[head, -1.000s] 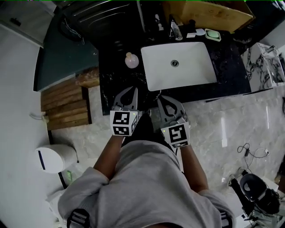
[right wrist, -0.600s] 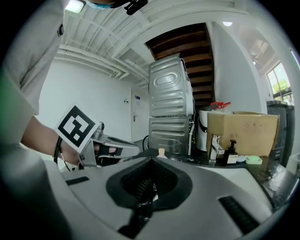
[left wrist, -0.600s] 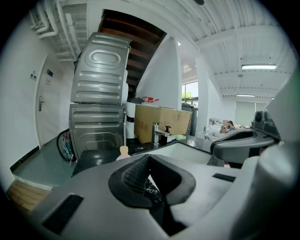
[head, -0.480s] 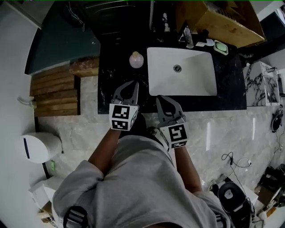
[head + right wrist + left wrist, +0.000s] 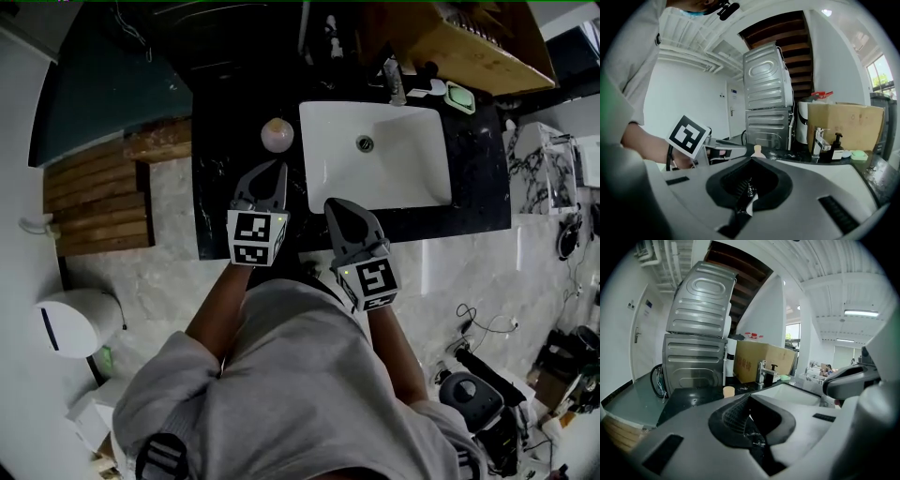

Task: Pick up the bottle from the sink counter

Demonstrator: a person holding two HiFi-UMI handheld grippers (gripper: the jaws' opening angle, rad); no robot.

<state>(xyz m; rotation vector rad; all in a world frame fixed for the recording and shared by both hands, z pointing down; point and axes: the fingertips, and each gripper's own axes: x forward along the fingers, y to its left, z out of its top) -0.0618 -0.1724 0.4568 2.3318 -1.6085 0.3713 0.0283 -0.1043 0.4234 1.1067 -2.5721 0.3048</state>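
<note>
Beside the sink (image 5: 412, 183), the bottle (image 5: 277, 135) stands on the counter (image 5: 221, 192).

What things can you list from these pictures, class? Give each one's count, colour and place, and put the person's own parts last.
bottle: one, pale, on the counter left of the sink
sink: one, white, set in the counter
counter: one, black
faucet: one, chrome, behind the sink
soap dish: one, green, right of the faucet
cardboard box: one, brown, behind the faucet
metal appliances: two, silver, stacked beyond the counter
wooden slats: one stack, brown, left of the counter
left gripper: one, grey, shut, over the counter near the bottle
right gripper: one, grey, shut, at the counter's near edge
sweatshirt: one, grey, on the person
</note>
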